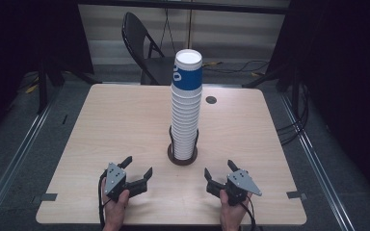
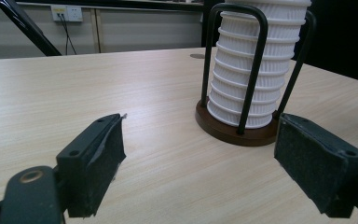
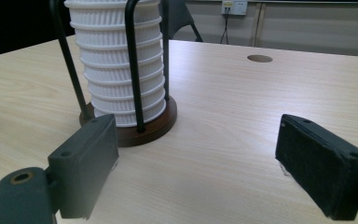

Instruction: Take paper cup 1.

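A tall stack of white paper cups (image 1: 186, 113), the top one with a blue band, stands in a holder with a round brown base (image 1: 182, 157) and black wire uprights at the table's middle. My left gripper (image 1: 137, 166) rests near the front edge, left of the holder, jaws open and empty. My right gripper (image 1: 219, 170) sits to the holder's right, also open and empty. In the left gripper view the cup stack (image 2: 254, 60) rises ahead to the right between wide jaws (image 2: 200, 161). In the right gripper view the cup stack (image 3: 119, 60) stands ahead to the left of the gripper (image 3: 198, 163).
The light wooden table (image 1: 101, 125) has a round cable hole (image 1: 211, 100) at the back right. A black folding chair (image 1: 142, 43) stands behind the table. Tape marks sit at the front corners.
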{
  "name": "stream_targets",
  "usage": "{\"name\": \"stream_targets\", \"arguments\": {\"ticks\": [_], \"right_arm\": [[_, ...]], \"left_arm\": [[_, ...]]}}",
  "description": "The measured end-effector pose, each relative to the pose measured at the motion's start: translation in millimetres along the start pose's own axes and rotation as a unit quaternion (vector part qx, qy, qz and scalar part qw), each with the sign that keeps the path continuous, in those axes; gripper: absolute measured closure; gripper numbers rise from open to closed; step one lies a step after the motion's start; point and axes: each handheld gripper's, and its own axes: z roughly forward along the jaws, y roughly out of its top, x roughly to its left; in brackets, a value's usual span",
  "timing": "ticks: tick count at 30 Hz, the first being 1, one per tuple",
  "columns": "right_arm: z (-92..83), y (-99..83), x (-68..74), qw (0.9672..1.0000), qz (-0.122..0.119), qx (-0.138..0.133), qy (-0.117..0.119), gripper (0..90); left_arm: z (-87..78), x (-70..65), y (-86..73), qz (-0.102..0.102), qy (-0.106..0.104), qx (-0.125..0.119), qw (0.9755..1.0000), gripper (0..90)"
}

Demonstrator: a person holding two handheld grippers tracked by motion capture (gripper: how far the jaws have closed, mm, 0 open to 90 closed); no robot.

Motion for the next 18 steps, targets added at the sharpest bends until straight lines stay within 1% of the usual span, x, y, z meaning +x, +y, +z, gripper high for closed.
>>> {"name": "stream_targets", "arguments": {"ticks": [2,3,5,6,7,8,9,10,11,12,14,16,17,18], "right_arm": [[0.2,0.1,-0.5,1.0000,0.001,0.001,-0.001,12.5],[1.4,0.6,-0.6,1.0000,0.003,0.008,-0.005,12.9],[1.8,0.7,-0.5,1.0000,0.002,0.009,-0.002,12.7],[3.6,1.4,0.3,0.9998,-0.002,0.018,-0.008,13.1],[5.2,1.9,0.7,0.9998,-0.005,0.020,-0.007,13.0],[6.4,2.1,0.9,0.9998,-0.005,0.017,-0.004,13.4],[7.7,2.6,0.8,0.9998,0.000,0.021,0.001,13.9],[7.7,2.6,0.8,0.9998,0.000,0.021,0.001,13.9],[9.7,3.9,1.9,0.9996,-0.005,0.026,-0.001,13.7],[9.7,3.9,1.9,0.9996,-0.005,0.026,-0.001,13.7],[10.3,7.5,4.0,0.9995,-0.008,0.028,0.008,14.0],[10.0,8.9,4.3,0.9996,-0.008,0.026,0.010,14.2],[9.6,12.8,4.6,0.9994,-0.008,0.028,0.020,15.6],[9.2,14.3,5.2,0.9995,-0.008,0.023,0.021,16.0]], "left_arm": [[0.1,-0.4,-0.1,-0.003,0.000,-0.001,1.0000,15.8],[-0.2,-0.3,-0.2,-0.003,-0.001,-0.002,1.0000,15.8],[-0.4,0.3,-0.2,-0.001,-0.002,-0.002,1.0000,15.8],[-0.3,0.3,-0.2,-0.001,-0.002,-0.003,1.0000,15.8],[-0.2,-0.1,-0.2,-0.002,-0.004,-0.002,1.0000,15.8],[-0.2,-0.2,-0.1,0.001,-0.004,-0.003,1.0000,15.7],[-0.2,-0.2,-0.1,0.001,-0.004,-0.003,1.0000,15.7],[-0.4,-0.4,-0.1,0.004,-0.003,-0.003,1.0000,15.7],[-0.5,-1.3,-0.3,0.004,-0.002,-0.004,1.0000,15.8],[-0.5,-1.3,-0.3,0.004,-0.002,-0.004,1.0000,15.8],[-0.5,-1.0,-0.2,0.003,0.000,-0.004,1.0000,15.8],[-0.4,-0.7,-0.2,0.004,0.000,-0.004,1.0000,15.8],[-0.4,-0.7,-0.2,0.002,0.001,-0.004,1.0000,15.8],[-0.4,-0.6,-0.2,0.002,0.002,-0.004,1.0000,15.8]]}}
